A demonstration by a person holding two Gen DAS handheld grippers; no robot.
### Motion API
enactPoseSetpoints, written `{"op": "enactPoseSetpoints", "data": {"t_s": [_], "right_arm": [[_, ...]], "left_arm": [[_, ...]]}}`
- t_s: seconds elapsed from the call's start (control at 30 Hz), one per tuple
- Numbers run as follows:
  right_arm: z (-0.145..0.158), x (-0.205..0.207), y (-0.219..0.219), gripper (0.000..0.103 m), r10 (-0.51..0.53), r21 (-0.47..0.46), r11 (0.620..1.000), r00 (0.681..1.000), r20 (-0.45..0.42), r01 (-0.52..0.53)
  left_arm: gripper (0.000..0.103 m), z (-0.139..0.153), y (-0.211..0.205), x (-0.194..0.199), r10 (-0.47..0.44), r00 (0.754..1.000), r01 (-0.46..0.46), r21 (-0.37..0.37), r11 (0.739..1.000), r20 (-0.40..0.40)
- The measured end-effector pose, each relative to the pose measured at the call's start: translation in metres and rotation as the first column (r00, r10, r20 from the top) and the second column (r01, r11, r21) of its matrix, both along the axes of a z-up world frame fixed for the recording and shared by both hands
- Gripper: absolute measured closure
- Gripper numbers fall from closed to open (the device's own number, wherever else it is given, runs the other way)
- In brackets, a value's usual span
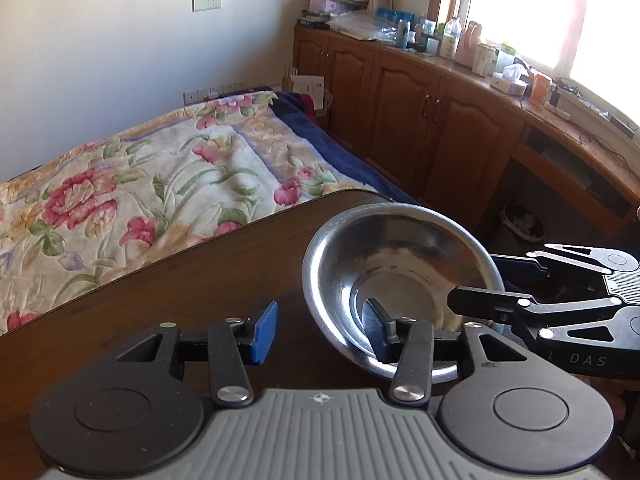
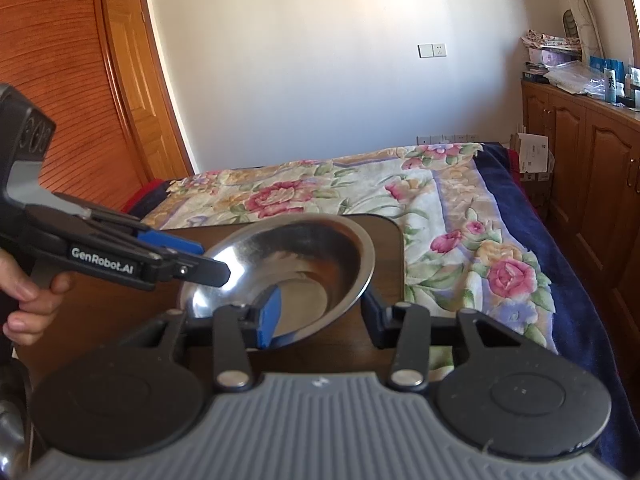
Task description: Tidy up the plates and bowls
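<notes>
- The left gripper point(image 1: 324, 332) straddles the near rim of the steel bowl point(image 1: 400, 276), one finger inside the basin and the blue-padded one outside on the table point(image 1: 180, 280). Its jaws stand well apart, and a clear gap shows between the blue pad and the bowl wall, so it is not clamped yet.
- The right gripper point(image 2: 324, 320) straddles the opposite side of the rim the same way, its blue pad inside the basin and its other finger outside. Whether its pads press on the metal I cannot tell.
- Risk: two grippers pulling one light bowl by a thin, slick rim could tilt it or let it slip out if either closes unevenly.
- Risk: the bowl sits close to the table's corner, beside the bed point(image 1: 140, 184); a sideways nudge could push it off the edge.
- The bowl is shiny stainless steel, round, with a wide flared lip and a flat bottom. It looks empty and mirrors the fingers and the room.
</notes>
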State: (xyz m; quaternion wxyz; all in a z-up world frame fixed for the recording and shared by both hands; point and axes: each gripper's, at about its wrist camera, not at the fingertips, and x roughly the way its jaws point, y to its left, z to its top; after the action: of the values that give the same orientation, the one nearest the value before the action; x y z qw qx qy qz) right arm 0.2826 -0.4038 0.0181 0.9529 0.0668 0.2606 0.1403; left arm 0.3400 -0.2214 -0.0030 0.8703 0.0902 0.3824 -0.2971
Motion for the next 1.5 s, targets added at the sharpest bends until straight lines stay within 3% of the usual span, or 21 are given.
{"op": "enactPoseSetpoints", "data": {"t_s": [0.1,0.2,0.23,0.4,1.1,1.5], "right_arm": [[-0.002,0.001,0.0,0.058,0.001,0.005,1.0,1.0,-0.012,-0.001],[-0.003,0.003,-0.001,0.068,0.005,0.013,1.0,1.0,-0.023,-0.004],[-0.003,0.004,-0.001,0.069,0.006,0.015,1.0,1.0,-0.025,-0.005],[0.0,0.002,0.002,0.075,0.003,0.014,1.0,1.0,-0.02,-0.003],[0.042,-0.027,0.017,0.076,0.0,-0.004,1.0,1.0,0.026,0.0],[0.049,-0.051,0.034,0.08,0.011,-0.012,1.0,1.0,0.018,-0.011]], "left_arm": [[0.066,-0.003,-0.001,0.003,0.003,1.0,-0.003,0.006,1.0,-0.02],[0.083,-0.004,0.0,0.006,0.002,0.999,-0.003,-0.012,1.0,-0.051],[0.084,-0.004,0.001,0.005,0.007,0.999,-0.007,-0.014,1.0,-0.054],[0.084,0.002,0.002,-0.002,0.012,0.999,-0.013,-0.017,1.0,-0.046],[0.083,0.059,0.04,-0.059,0.003,0.999,0.001,-0.08,0.997,0.052],[0.083,0.067,0.072,-0.099,-0.003,0.998,0.011,-0.115,0.993,0.069]]}}
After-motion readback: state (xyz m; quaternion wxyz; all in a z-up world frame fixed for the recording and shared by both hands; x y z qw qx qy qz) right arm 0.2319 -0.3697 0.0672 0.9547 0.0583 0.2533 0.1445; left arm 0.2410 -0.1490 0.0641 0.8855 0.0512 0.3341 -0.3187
